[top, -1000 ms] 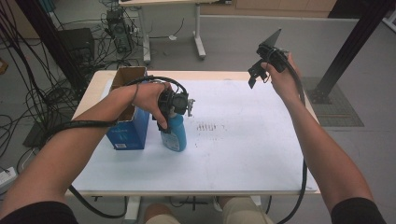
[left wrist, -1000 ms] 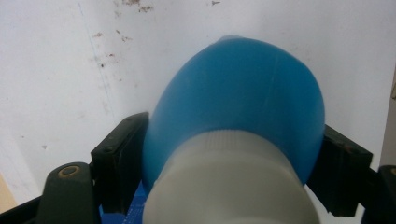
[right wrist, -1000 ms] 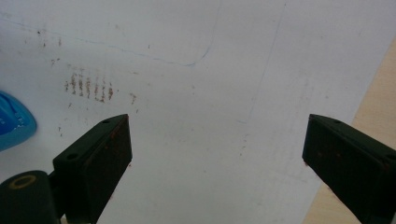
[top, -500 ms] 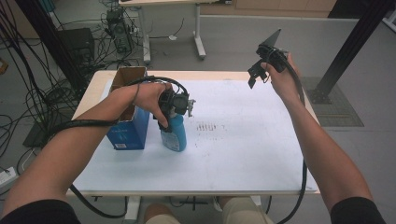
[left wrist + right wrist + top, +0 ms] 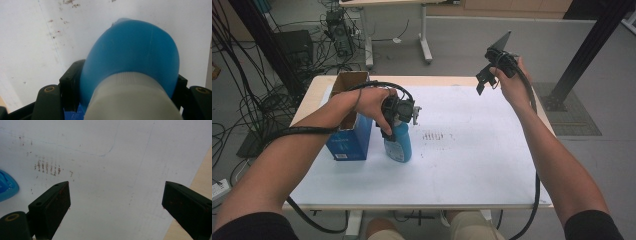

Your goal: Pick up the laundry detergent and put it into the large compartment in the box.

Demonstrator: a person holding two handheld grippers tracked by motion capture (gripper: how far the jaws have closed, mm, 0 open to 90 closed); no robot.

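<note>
The left gripper (image 5: 398, 116) is clamped on the blue bottle (image 5: 398, 142), which stands upright on the white sheet (image 5: 472, 165) covering the table (image 5: 314, 92). Its jaws have just been closing, and the left gripper view shows the bottle (image 5: 132, 57) wedged between both pads just below the pale cap (image 5: 130, 97).

The bottle touches, or stands just beside, the blue box (image 5: 346, 142); which one cannot be told.

Handling judgement: the body looks like smooth moulded plastic, stiff but slightly yielding, and slippery. Its weight depends on the fill, which cannot be read. Grip at the narrow shoulder under the cap, where the taper stops the bottle sliding down. Keep it upright.

Farther off, the right gripper (image 5: 488, 75) hangs above the table's far edge, jaws wide apart and empty, over bare sheet (image 5: 112, 182).
</note>
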